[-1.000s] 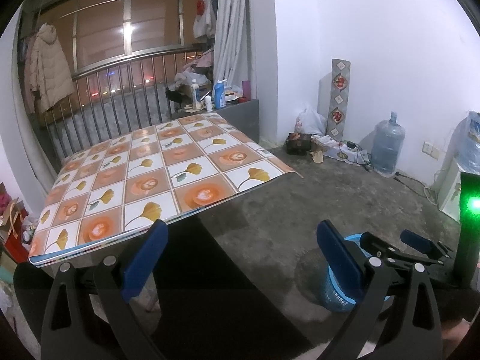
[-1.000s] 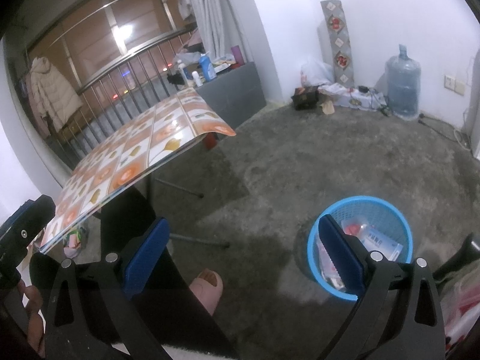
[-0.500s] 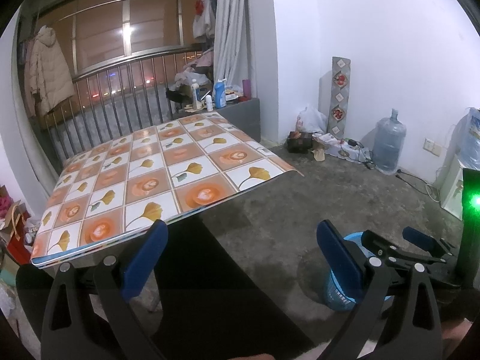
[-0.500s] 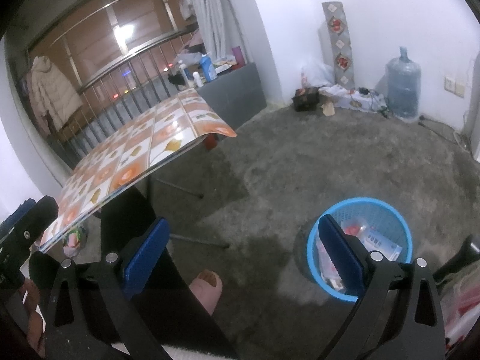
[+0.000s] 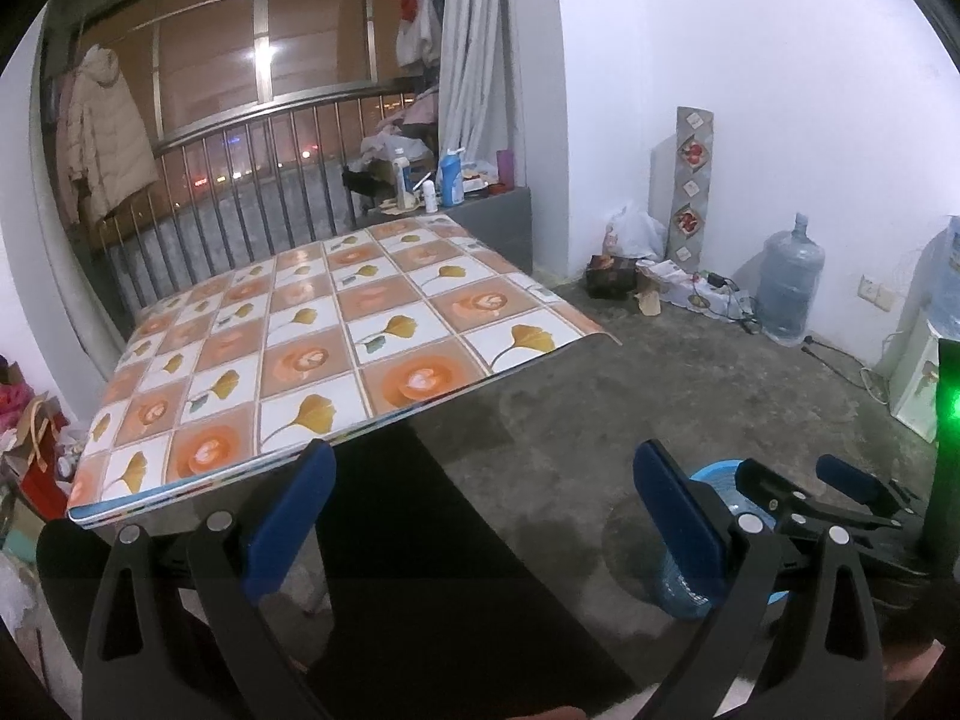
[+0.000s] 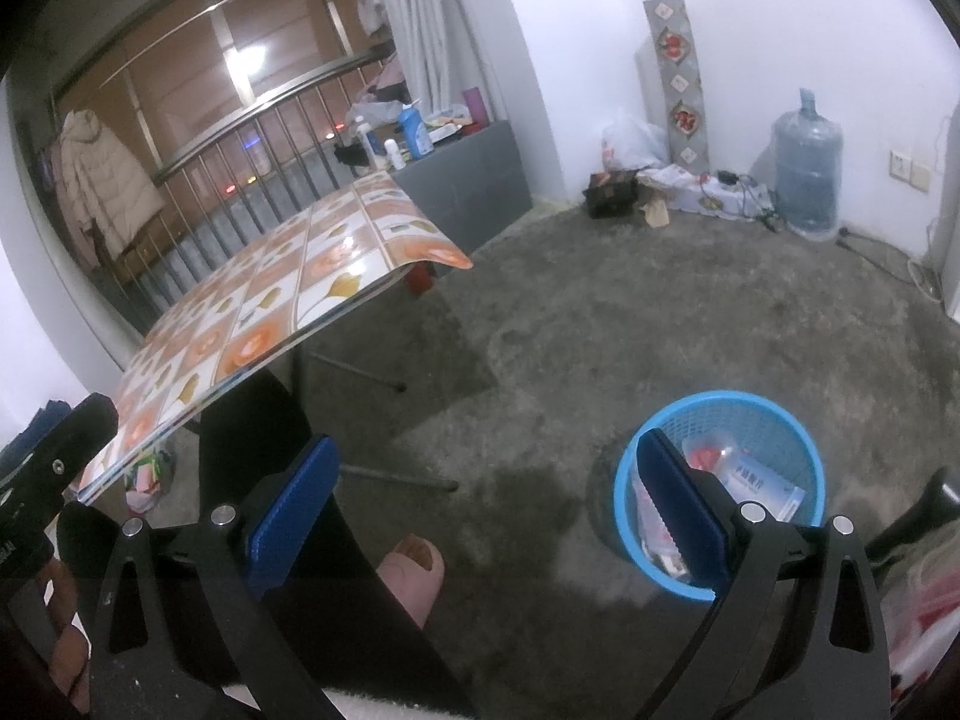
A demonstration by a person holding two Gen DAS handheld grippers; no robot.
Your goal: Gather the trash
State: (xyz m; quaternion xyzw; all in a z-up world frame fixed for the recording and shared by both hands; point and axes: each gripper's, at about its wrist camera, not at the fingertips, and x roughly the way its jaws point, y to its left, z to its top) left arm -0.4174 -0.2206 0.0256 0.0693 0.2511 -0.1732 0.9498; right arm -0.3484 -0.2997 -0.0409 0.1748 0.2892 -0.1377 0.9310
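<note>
A: Grippers? Trash?
B: Left gripper (image 5: 483, 516) and right gripper (image 6: 489, 495) are hanging with jaws spread, grasping nothing. Trash (image 6: 741, 480) is lying inside the blue basket (image 6: 798, 420) (floor, beside the tiled table (image 6: 288, 288)).

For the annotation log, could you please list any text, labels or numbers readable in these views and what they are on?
None can be read.
Packet in the blue basket: blue print on its label, too blurred.
Blue bottle on the ledge: label too small.
Basket wall in the left view: pale marks, illegible.
</note>
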